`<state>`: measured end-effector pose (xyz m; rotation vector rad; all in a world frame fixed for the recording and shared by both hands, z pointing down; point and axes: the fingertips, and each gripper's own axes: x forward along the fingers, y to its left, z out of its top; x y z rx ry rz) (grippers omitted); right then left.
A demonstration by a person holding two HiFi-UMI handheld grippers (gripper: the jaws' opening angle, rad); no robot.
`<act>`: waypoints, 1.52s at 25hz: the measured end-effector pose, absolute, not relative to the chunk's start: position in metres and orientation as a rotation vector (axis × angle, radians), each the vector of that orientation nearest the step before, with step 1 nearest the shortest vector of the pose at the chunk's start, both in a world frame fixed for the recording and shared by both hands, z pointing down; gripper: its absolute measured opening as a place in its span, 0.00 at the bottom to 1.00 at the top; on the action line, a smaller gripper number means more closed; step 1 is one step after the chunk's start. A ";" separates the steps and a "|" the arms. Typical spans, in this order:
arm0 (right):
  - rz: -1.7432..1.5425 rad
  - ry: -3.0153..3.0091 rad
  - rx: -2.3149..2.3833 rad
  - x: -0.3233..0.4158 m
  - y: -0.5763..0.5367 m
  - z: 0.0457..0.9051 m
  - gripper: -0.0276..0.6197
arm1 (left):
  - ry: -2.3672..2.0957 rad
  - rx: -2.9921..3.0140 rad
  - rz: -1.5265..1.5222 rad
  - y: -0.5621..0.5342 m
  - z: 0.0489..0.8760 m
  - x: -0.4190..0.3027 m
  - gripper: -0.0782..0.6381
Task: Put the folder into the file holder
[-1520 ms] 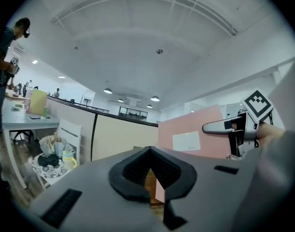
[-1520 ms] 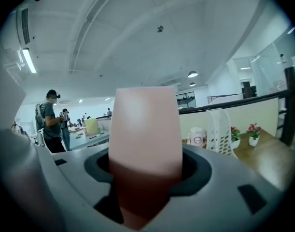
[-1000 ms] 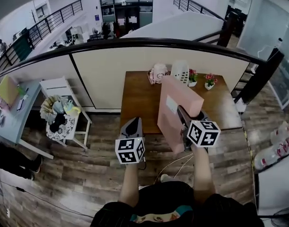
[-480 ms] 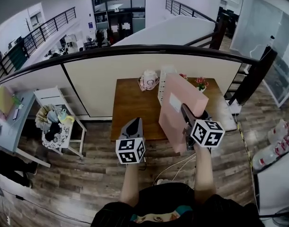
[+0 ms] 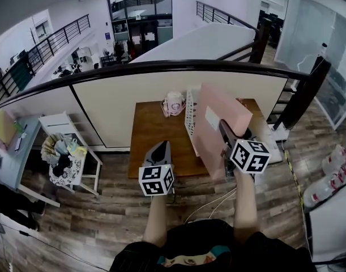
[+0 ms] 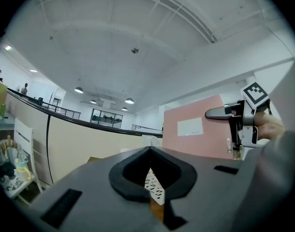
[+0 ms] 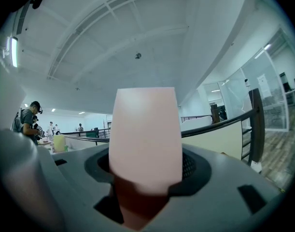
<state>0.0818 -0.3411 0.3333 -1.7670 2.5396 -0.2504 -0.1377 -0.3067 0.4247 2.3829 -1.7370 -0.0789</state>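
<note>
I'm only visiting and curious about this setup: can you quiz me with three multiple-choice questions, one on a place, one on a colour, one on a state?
1. Where does the white perforated file holder stand? A) on the brown wooden table B) on the floor C) on a chair
2. What colour is the flat folder with a white label? A) blue B) pink C) green
3. What is the right tool doing? A) hanging open, empty B) clamped on the folder C) lying on the table
Answers: 1 A, it stands on the tabletop; 2 B, its broad face shows pink; 3 B, the folder's edge sits between its jaws.
</note>
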 end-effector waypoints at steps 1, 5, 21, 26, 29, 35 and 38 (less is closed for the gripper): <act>-0.248 2.539 -1.767 0.084 -0.346 0.332 0.47 | -1.741 2.383 -0.079 -0.311 0.423 -0.137 0.10; -0.242 2.534 -1.764 0.091 -0.367 0.331 0.47 | -1.765 2.376 -0.084 -0.325 0.420 -0.133 0.10; -0.245 2.590 -1.715 0.096 -0.436 0.347 0.47 | -1.913 2.245 -0.036 -0.365 0.433 -0.140 0.10; -0.243 2.609 -1.689 0.098 -0.452 0.351 0.47 | -1.956 2.229 -0.024 -0.371 0.431 -0.135 0.10; -0.233 2.609 -1.673 0.098 -0.459 0.349 0.47 | -1.960 2.239 -0.005 -0.373 0.431 -0.128 0.10; -0.196 2.621 -1.667 0.086 -0.467 0.349 0.47 | -1.974 2.243 0.023 -0.378 0.432 -0.129 0.10; -0.177 2.618 -1.675 0.083 -0.473 0.350 0.47 | -1.970 2.249 0.038 -0.383 0.433 -0.128 0.10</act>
